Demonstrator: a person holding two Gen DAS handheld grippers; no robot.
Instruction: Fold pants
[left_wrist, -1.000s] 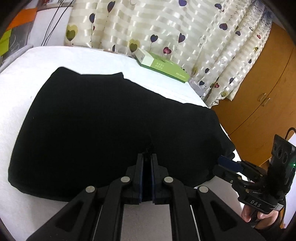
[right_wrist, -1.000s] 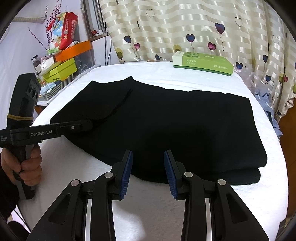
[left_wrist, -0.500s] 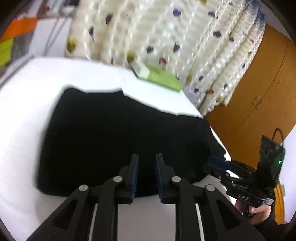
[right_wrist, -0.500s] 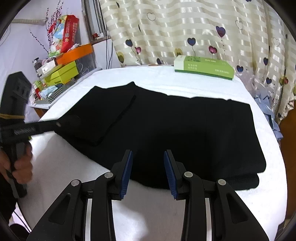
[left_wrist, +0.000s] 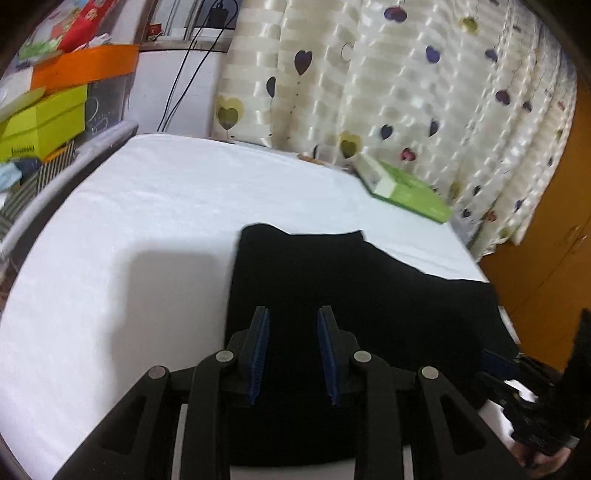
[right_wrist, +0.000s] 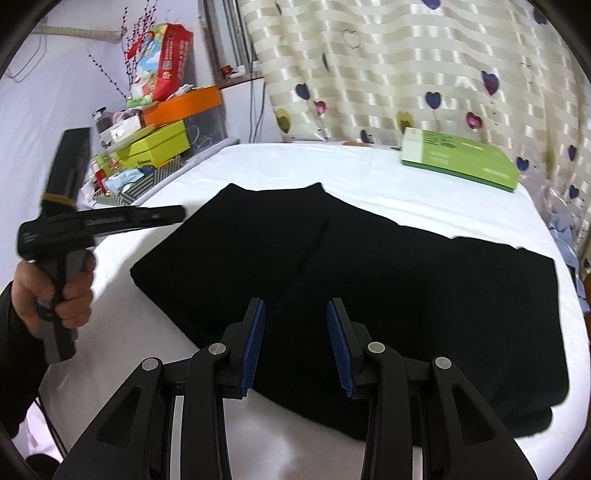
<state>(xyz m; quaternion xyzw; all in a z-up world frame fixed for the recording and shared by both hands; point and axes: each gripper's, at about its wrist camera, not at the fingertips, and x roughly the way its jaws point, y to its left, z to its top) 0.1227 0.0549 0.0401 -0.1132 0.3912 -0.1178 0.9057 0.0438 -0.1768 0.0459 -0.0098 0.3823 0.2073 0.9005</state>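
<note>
Pants (right_wrist: 369, 280) lay folded mid-frame on the white bed (right_wrist: 369, 173), both grippers spread and empty.
Left gripper (left_wrist: 291, 350) and right gripper (right_wrist: 295, 343) hovered above; best pinch both layers at one edge.

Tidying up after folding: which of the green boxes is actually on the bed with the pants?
The flat green box by the curtain, beyond the black pants. The lime green boxes sit stacked beside the bed.

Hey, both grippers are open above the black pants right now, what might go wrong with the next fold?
1. The pants lie in stacked layers at their right end, so the open right gripper may pinch only the top one.
2. The green box sits beside the far edge; a far fold could nudge it.
</note>
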